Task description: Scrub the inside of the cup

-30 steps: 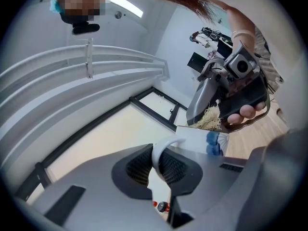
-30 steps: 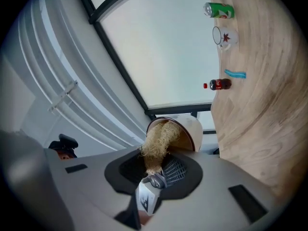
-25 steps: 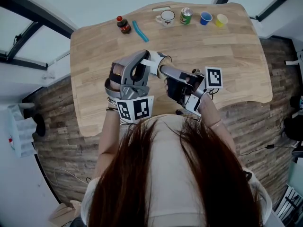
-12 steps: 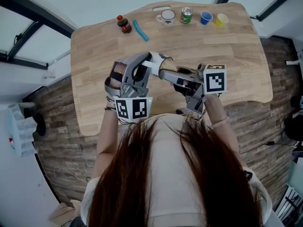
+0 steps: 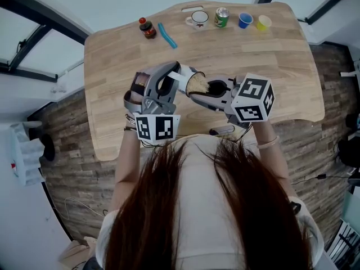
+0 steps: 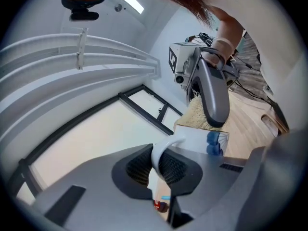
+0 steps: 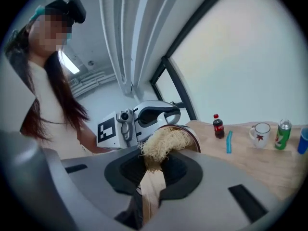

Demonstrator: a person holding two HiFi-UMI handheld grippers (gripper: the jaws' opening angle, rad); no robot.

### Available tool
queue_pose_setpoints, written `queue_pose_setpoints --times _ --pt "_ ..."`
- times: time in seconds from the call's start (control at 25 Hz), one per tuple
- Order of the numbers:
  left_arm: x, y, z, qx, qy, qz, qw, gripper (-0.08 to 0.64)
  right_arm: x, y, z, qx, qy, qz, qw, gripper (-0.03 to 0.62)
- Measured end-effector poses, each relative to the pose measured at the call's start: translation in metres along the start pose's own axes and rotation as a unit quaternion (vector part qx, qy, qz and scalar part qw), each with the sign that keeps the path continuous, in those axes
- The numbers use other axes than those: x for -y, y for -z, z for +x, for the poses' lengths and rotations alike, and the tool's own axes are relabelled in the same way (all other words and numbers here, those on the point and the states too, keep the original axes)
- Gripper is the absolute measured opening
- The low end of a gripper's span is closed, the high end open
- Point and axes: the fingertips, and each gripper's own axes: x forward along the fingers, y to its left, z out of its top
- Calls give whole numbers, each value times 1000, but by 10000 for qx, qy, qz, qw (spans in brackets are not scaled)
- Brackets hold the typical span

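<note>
Head view: since a second ago the right gripper (image 5: 209, 94) has rolled over, so its marker cube (image 5: 252, 100), just beside the cup (image 5: 187, 75), now shows two faces. More of the scrubber (image 5: 198, 84), pale and fibrous, shows at the cup's mouth. The cup is held above the table (image 5: 112, 66), lying on its side with its mouth toward the right gripper.

The left gripper (image 6: 163, 163) has its jaws clamped on the cup's white handle (image 6: 163, 150). The right gripper's jaws are closed on the scrubber's tan stem (image 7: 151, 189), with the scrubber's head pushed into the cup. The cup's wall hides how deep it reaches.

Beyond the cup, along the table's far edge, stand a cola bottle (image 5: 147, 28), a blue strip (image 5: 166, 36), a mug (image 5: 197, 19), a green can (image 5: 221, 17), a blue cup (image 5: 244, 20) and a yellow cup (image 5: 262, 22). These are too small to show any contents.
</note>
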Motion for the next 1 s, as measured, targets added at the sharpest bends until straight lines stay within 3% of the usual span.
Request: queue_pose_setpoints --times 0.36,0.8,1.0 --pt "0 2 1 -76 79 -325 9994 25 -6 8 3 -632 175 -1157 9911 78" --pt "-15 22 3 -550 -264 -645 9961 25 9 3 10 -786 561 -1249 9875 78" --pt "-20 35 7 -819 -432 -1019 9905 25 17 1 9 -828 809 -1370 9838 78"
